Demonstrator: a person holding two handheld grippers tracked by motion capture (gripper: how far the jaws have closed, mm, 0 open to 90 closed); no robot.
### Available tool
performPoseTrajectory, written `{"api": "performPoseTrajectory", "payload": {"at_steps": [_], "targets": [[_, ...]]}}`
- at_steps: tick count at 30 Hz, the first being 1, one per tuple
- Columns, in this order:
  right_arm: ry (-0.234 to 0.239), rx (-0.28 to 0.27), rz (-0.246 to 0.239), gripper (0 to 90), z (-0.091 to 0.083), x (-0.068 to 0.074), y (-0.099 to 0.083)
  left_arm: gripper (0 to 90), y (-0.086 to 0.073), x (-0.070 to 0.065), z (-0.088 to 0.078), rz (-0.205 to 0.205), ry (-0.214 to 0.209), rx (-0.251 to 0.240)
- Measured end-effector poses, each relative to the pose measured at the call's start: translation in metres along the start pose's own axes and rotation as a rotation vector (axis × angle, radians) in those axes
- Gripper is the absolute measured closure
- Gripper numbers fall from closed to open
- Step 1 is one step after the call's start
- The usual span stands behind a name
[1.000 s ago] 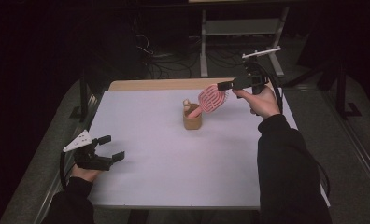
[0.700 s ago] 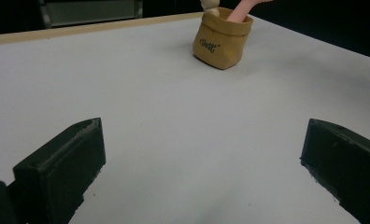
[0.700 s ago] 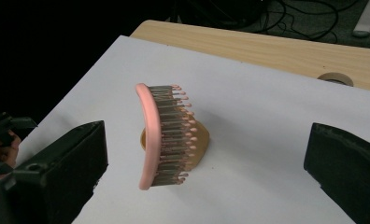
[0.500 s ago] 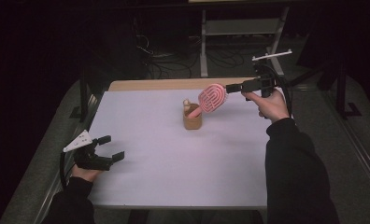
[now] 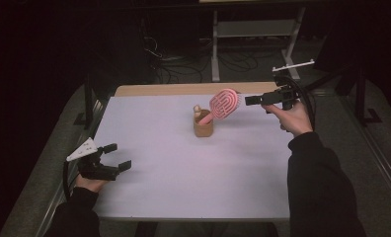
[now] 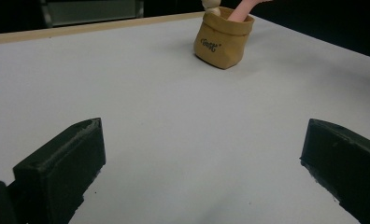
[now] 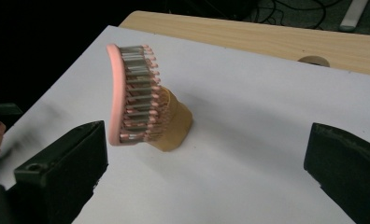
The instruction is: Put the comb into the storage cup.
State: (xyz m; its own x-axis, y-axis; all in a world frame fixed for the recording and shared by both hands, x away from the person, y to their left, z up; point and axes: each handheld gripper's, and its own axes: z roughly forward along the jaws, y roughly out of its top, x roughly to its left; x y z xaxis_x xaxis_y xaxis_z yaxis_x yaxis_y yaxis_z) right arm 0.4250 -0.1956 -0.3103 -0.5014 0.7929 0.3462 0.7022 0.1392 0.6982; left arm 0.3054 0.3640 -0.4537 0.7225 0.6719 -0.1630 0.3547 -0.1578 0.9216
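The pink plastic hairbrush (image 5: pixel 223 104) leans handle-down in the small tan paper-bag holder (image 5: pixel 203 127) near the tabletop's (image 5: pixel 183 168) far edge. Both the right gripper (image 5: pixel 251 100) and left gripper (image 5: pixel 115 157) have fingers spread, empty. The top-heavy brush could tip the light holder if nudged.

Pink hairbrush (image 5: pixel 224 104) leans in tan pouch (image 5: pixel 203 126); right hand-held gripper (image 5: pixel 249 100) just beside, apart.
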Motion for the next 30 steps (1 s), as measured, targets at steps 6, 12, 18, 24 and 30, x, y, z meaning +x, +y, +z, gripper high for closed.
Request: {"api": "performPoseTrajectory", "payload": {"at_steps": [6,12,18,24,30], "targets": [[0.006,-0.006,-0.007,0.0,-0.001,-0.005,-0.010,0.0,0.000,0.000,0.000,0.000,0.002,0.001],[0.003,-0.013,-0.002,0.0,-0.003,-0.014,-0.022,0.0,-0.001,0.000,0.000,0.004,0.001,0.009],[0.002,-0.015,0.002,0.0,-0.004,-0.018,-0.028,0.0,-0.001,-0.001,0.001,0.002,0.002,0.011],[0.006,-0.016,-0.002,0.0,-0.005,-0.021,-0.038,0.0,-0.001,0.000,0.000,0.003,0.002,0.010],[0.013,-0.013,-0.017,0.0,-0.006,-0.021,-0.051,0.0,-0.001,0.000,0.000,0.000,0.003,0.011]]}}
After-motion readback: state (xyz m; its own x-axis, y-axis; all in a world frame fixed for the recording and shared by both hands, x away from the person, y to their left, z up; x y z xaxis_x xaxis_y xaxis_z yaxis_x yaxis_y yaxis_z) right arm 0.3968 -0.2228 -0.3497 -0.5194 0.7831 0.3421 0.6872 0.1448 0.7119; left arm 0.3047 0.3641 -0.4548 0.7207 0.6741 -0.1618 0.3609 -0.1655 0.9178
